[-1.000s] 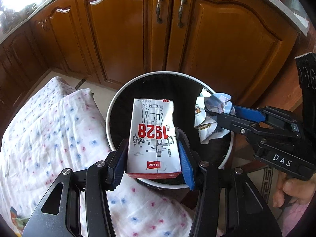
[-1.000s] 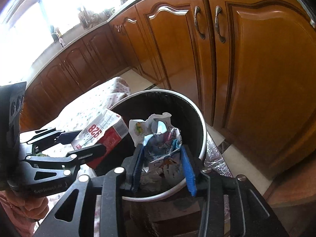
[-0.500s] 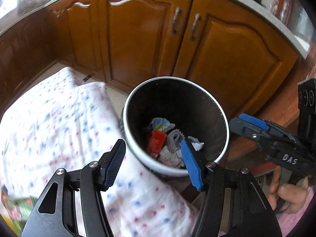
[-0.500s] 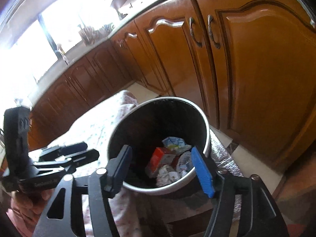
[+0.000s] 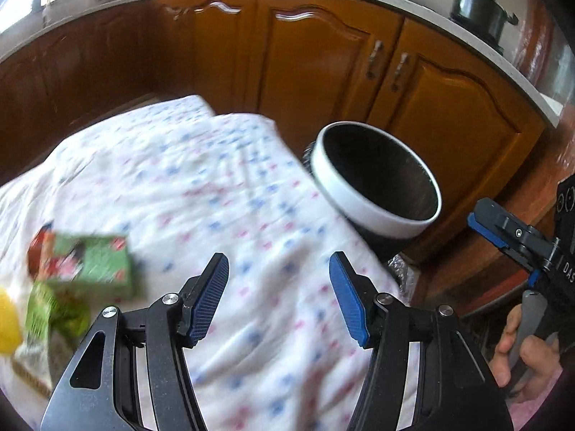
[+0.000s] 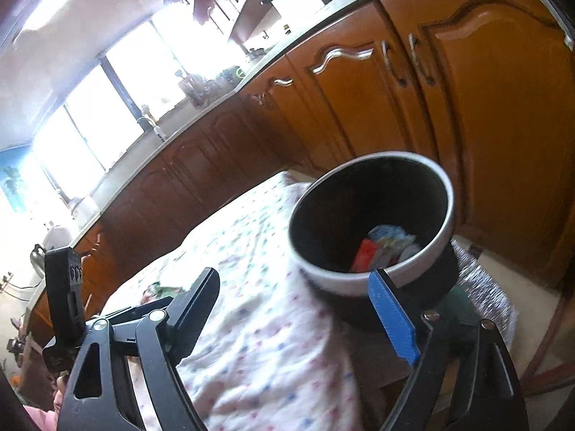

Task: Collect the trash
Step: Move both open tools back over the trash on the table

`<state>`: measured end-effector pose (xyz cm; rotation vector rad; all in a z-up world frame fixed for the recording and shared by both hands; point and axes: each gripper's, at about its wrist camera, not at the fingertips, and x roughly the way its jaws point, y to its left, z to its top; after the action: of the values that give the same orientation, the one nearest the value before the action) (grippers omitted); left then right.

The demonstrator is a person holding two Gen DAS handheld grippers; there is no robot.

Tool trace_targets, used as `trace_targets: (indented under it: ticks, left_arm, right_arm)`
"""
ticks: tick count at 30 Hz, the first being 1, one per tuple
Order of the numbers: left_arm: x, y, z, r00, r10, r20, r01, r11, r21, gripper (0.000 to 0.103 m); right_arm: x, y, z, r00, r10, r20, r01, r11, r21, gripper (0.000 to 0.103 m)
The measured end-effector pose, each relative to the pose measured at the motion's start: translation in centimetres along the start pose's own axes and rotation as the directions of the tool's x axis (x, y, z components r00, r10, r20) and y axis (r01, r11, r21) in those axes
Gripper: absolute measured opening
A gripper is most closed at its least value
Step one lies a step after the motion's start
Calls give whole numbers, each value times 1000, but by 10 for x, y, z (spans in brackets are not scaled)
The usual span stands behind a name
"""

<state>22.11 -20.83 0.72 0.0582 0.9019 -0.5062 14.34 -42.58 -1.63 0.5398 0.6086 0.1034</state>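
The black trash bin with a white rim [image 5: 373,208] stands beside the cloth-covered table, in front of the wooden cabinets. In the right wrist view the bin [image 6: 345,280] holds a red carton and crumpled wrappers [image 6: 384,248]. My left gripper [image 5: 278,292] is open and empty above the dotted tablecloth [image 5: 201,186]. My right gripper [image 6: 298,309] is open and empty, near the bin's rim; it also shows in the left wrist view [image 5: 503,233]. A green carton [image 5: 90,265] and green wrappers [image 5: 46,316] lie on the table at the left.
Wooden cabinet doors [image 5: 323,68] run behind the bin under a pale counter with a pot [image 5: 478,3]. A yellow object [image 5: 7,323] sits at the table's left edge. A silver foil mat [image 6: 481,287] lies on the floor by the bin.
Both grippers opened and dropped the milk carton and the crumpled wrappers into the bin. Both then pulled back and swung left, toward the table with the green trash.
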Motion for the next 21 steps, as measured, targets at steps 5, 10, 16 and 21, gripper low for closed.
trace_targets:
  ticks: [5,10,16,21]
  left_arm:
    - [-16,23,-25,1000,29,1,-29,999,-31,59]
    - [-34,42,-47,999,48,0,-47,997,-63,59]
    - [-56,70,-66,997,77,18,-75,991,-108,59]
    - [-77,96,-76,993,107,42,-99,983,-156,59]
  right_arm:
    - [7,13,-19,999,31,-30,-31,1000,6,86]
    - [17,31,-36,995,58,-77,-59,998,-16,86]
    - [29,61,-44,986,94,-137,-106,990,-91,86]
    - [37,94,-52,978,112,-173,-144,973,-179,86]
